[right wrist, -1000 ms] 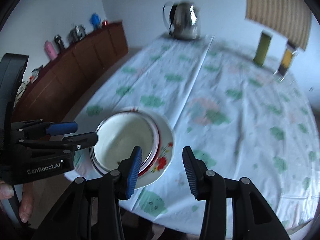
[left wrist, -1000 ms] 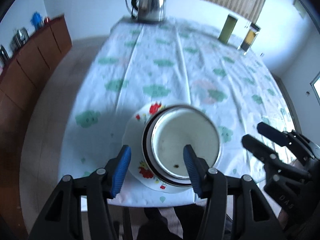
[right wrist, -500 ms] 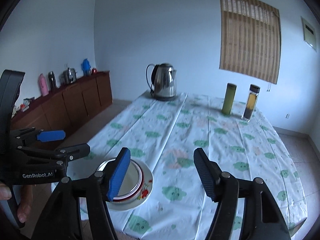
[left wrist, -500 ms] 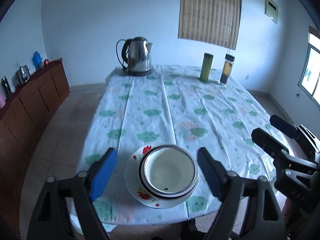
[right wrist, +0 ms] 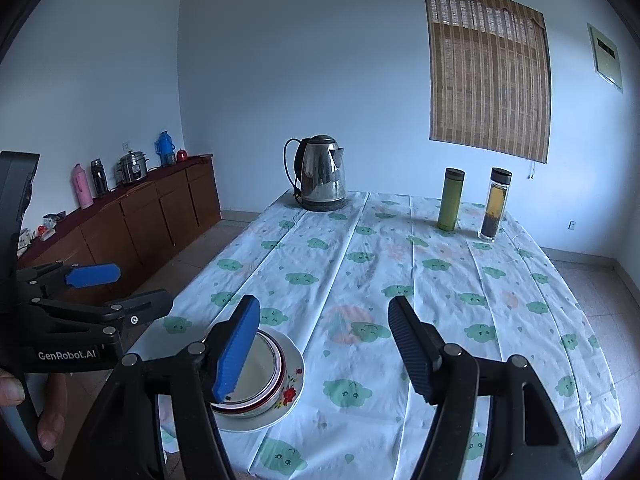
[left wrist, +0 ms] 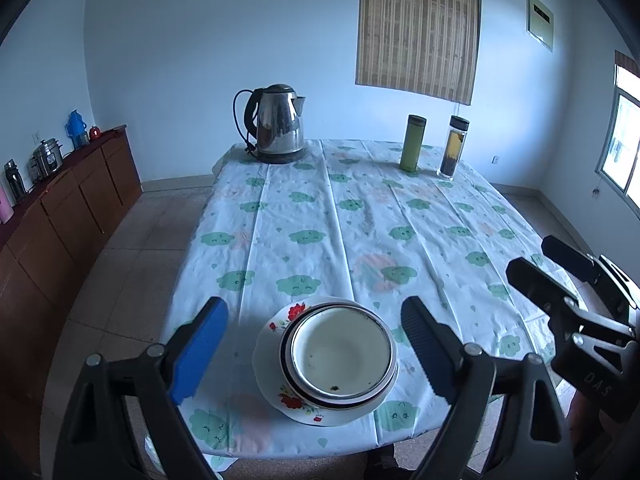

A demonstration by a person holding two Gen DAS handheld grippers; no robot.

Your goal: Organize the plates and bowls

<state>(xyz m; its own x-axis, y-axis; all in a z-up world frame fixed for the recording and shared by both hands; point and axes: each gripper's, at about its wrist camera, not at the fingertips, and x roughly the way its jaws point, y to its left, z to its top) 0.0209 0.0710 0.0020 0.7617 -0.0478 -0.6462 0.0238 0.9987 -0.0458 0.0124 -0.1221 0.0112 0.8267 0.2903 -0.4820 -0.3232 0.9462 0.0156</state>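
Left wrist view: left tongs (left wrist: 310, 350) are standing apart, empty, above the bowl (left wrist: 341, 358) sitting on the plate (left wrist: 276, 384) at the desk's (left wrist: 360, 220) near edge. Right tongs (right wrist: 324, 344) are standing apart, empty.

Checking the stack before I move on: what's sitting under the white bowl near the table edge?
The white bowl is nested in a dark-rimmed dish, which rests on a floral plate on the tablecloth. The bowl covers the plate's middle, so anything else between them is hidden.
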